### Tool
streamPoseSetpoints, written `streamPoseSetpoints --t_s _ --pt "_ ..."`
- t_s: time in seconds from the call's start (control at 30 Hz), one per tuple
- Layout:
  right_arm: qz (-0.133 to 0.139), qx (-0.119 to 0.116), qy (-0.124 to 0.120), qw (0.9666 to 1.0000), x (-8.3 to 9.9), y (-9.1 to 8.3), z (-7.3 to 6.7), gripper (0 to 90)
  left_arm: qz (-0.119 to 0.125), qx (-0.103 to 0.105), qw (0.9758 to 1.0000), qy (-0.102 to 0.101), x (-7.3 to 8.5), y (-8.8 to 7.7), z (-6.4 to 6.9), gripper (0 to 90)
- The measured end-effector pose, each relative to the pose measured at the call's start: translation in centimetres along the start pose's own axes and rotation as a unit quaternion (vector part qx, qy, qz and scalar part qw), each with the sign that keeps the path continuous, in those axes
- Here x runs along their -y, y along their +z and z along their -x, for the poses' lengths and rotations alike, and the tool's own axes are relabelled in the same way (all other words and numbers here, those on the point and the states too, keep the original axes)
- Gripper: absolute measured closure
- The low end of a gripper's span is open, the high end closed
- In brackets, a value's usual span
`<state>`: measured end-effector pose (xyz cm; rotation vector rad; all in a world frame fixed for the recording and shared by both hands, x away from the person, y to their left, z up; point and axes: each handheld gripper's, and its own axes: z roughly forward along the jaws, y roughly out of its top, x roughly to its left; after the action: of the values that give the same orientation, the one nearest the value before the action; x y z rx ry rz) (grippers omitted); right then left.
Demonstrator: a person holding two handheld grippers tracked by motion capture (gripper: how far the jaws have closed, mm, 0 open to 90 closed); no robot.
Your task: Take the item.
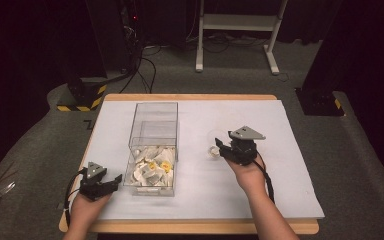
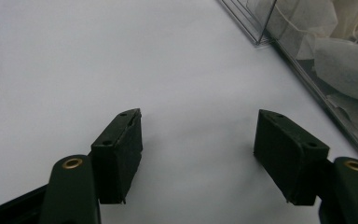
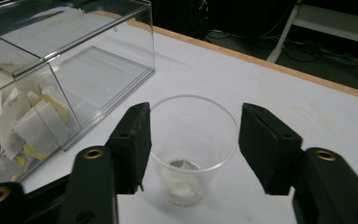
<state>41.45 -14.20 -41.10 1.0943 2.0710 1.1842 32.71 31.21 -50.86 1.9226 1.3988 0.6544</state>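
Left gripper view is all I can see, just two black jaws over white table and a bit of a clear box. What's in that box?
Observer: The clear box holds white tea bags with yellow tags, piled in its near compartment; the far compartment looks empty.
Operator: Where's the other gripper?
Observer: The right gripper sits right of the box, its jaws either side of a clear plastic cup, apart from the rim.
Operator: Is the cup empty?
Observer: No, one tea bag lies at its bottom.
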Motion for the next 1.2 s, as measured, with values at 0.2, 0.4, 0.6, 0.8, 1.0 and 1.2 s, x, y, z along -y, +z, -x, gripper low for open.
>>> streamPoseSetpoints --t_s 0.2,0.4,0.6,0.8,1.0,1.2 --pt "-0.001 0.009 0.002 1.0 1.0 -0.9 -0.1 30.3 0.0 -0.001 1.0 0.002 0.0 0.0 0.0 32.6" --pt "-0.005 0.019 0.003 0.9998 2.4 -1.7 -0.1 24.9 -0.001 0.0 1.0 0.0 0.0 0.0 0.0 32.6" --pt "-0.016 0.021 0.005 0.9996 4.3 -2.2 0.1 23.9 -0.001 0.001 1.0 0.0 0.0 0.0 0.0 32.6" --pt "-0.033 0.023 0.008 0.9991 6.3 -2.7 0.1 23.9 0.0 0.001 1.0 0.001 0.0 0.0 0.0 32.4" --pt "-0.059 0.027 0.01 0.9979 8.5 -2.8 0.7 23.9 0.001 0.0 1.0 0.002 0.0 0.0 0.0 32.4" --pt "-0.082 0.038 0.011 0.9958 10.6 -3.0 1.2 23.9 0.001 -0.002 1.0 0.005 0.0 0.0 0.1 32.6"
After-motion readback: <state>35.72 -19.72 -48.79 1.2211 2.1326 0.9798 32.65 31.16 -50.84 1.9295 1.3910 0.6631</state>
